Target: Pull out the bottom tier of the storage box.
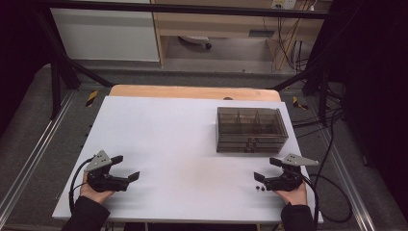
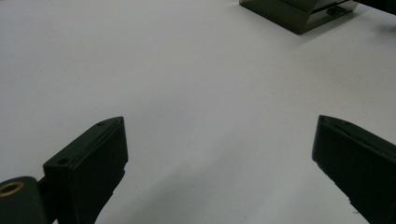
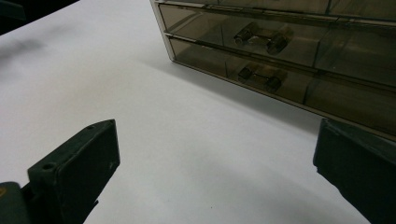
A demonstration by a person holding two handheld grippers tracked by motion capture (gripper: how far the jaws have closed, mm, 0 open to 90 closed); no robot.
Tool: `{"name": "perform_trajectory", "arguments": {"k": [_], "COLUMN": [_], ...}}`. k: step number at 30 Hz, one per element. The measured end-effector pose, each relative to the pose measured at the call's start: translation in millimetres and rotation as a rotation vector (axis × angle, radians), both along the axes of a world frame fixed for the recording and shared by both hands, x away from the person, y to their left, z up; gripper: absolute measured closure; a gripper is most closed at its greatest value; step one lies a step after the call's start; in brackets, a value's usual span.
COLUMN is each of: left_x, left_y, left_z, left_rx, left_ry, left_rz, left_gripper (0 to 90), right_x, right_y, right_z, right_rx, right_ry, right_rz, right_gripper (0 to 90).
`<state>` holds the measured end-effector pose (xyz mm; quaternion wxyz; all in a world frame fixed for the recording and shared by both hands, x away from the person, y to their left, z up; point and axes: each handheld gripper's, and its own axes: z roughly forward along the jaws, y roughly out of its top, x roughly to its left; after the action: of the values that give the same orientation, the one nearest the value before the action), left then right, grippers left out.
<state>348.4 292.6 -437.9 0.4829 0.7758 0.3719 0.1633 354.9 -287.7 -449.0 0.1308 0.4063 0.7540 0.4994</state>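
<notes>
A: How do the two tools stand?

B: The left tool [image 1: 125, 168] sits low at the near left of the white worktop [image 1: 173, 144], held in the person's left hand [image 1: 94, 190]. Its jaws are spread wide with nothing between them; in the left gripper view only bare white surface lies in the gap.

A: And the other one?

B: The right tool [image 1: 265, 169] is at the near right, in the right hand [image 1: 293, 192], jaws likewise wide apart and empty. Each tool carries a grey three-cornered plate on top, and both point inward toward the middle of the worktop.

A: Anything close to it?

B: Two small dark bits [image 1: 260, 187] lie on the worktop just beside the right tool's lower jaw; they are too small to tell what they are.

A: Where is the drawer box?

B: The smoky translucent drawer box [image 1: 250, 129] stands on the far right part of the worktop, beyond the right tool and apart from it. In the right gripper view its front shows two drawers stacked, each shut, with a clear handle [image 3: 262, 37] on the upper one and another [image 3: 260, 76] on the lower. It is well apart from the left tool.
</notes>
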Motion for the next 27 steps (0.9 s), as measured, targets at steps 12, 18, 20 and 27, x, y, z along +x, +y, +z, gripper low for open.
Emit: {"name": "perform_trajectory", "arguments": {"k": [12, 18, 20, 27], "left_x": [1.0, 0.9, 0.8, 1.0], "left_y": [0.9, 1.5, 1.3, 1.3], "left_z": [0.1, 0.0, 0.1, -0.7], "left_rx": [-0.001, -0.004, 0.000, 0.000], "left_ry": [0.002, 0.005, 0.003, 0.003], "left_rz": [0.006, 0.010, 0.010, 0.010], "left_gripper": [3.8, 3.8, 3.9, 3.9], "right_x": [-0.7, -0.8, -0.6, -0.6], "right_y": [0.1, 1.1, 1.2, 5.0], "right_z": [1.3, 2.0, 2.1, 5.6], "right_rx": [-0.020, -0.035, -0.041, -0.087], "right_ry": [-0.013, -0.021, -0.026, -0.049], "right_rz": [-0.002, -0.003, -0.001, -0.007], "right_gripper": [1.0, 1.2, 1.2, 1.2]}}
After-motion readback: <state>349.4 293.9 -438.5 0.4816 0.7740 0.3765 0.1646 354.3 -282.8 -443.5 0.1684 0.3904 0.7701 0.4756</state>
